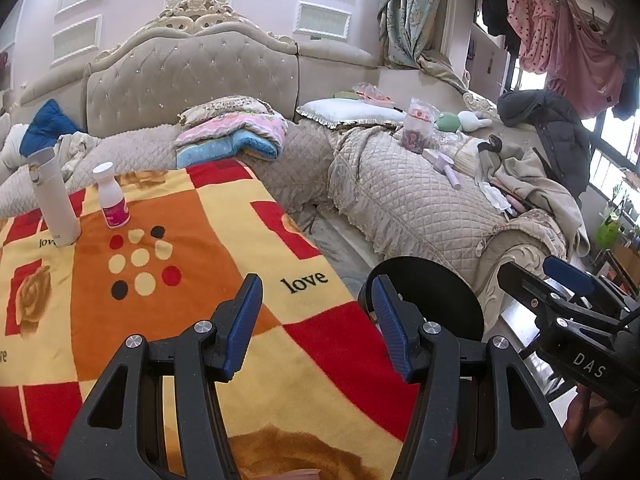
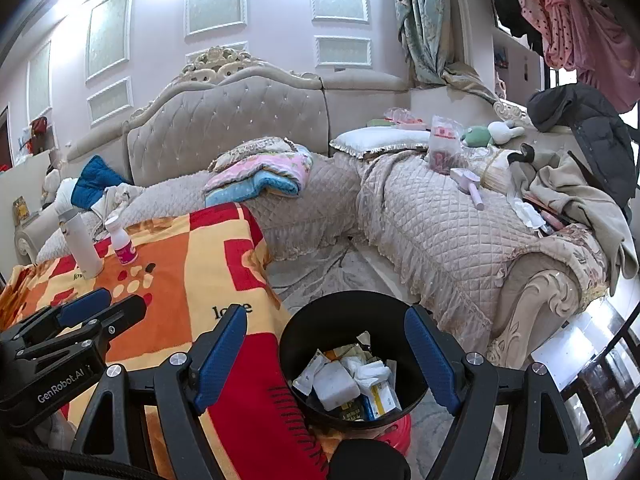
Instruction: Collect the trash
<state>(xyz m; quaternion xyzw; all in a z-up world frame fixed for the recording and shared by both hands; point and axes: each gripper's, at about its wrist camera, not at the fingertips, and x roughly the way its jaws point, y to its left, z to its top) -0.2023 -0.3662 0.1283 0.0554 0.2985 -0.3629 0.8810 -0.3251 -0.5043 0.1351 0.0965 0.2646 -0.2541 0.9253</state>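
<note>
A black round bin (image 2: 312, 326) stands on the floor beside the blanket-covered table; inside lie crumpled tissues and paper packets (image 2: 352, 380). My right gripper (image 2: 326, 330) is open and empty, its blue pads spread either side of the bin, above it. My left gripper (image 1: 316, 296) is open and empty over the blanket's right part. The bin's rim (image 1: 440, 276) shows behind its right finger. A small white bottle with a pink label (image 1: 112, 196) and a tall white flask (image 1: 52, 200) stand at the blanket's far left; both show in the right wrist view, the bottle (image 2: 122, 242) and the flask (image 2: 82, 244).
The red, orange and yellow blanket (image 1: 160, 280) covers the table. A quilted beige sofa (image 2: 460, 232) with clothes, a bag and toys runs behind and to the right. A strip of tiled floor (image 2: 320, 276) lies between table and sofa. A red stool (image 2: 396, 428) sits under the bin.
</note>
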